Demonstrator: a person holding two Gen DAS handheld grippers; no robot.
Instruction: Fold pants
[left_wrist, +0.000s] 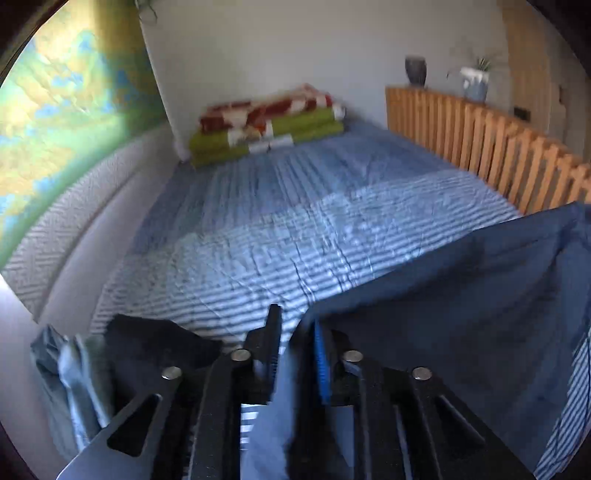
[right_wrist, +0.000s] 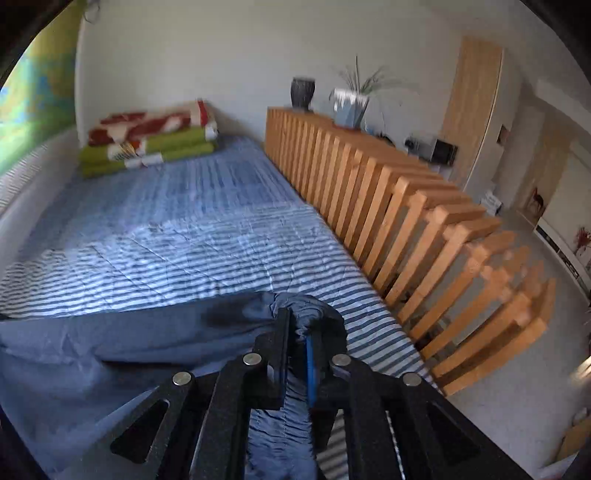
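Note:
Dark blue pants (left_wrist: 461, 295) hang stretched over the near end of a striped bed. My left gripper (left_wrist: 295, 325) is shut on one edge of the cloth, which runs off to the right and up. In the right wrist view the pants (right_wrist: 110, 343) spread to the left, and my right gripper (right_wrist: 298, 325) is shut on a bunched, gathered edge that looks like the elastic waistband (right_wrist: 306, 306). The cloth is lifted between the two grippers above the bed; its lower part is hidden behind the gripper bodies.
The bed (left_wrist: 277, 221) has a blue-and-white striped cover. Folded green and red blankets (left_wrist: 266, 122) lie at its far end by the wall. A wooden slatted rail (right_wrist: 388, 206) runs along the bed's right side. Other dark and grey clothes (left_wrist: 110, 362) lie at lower left.

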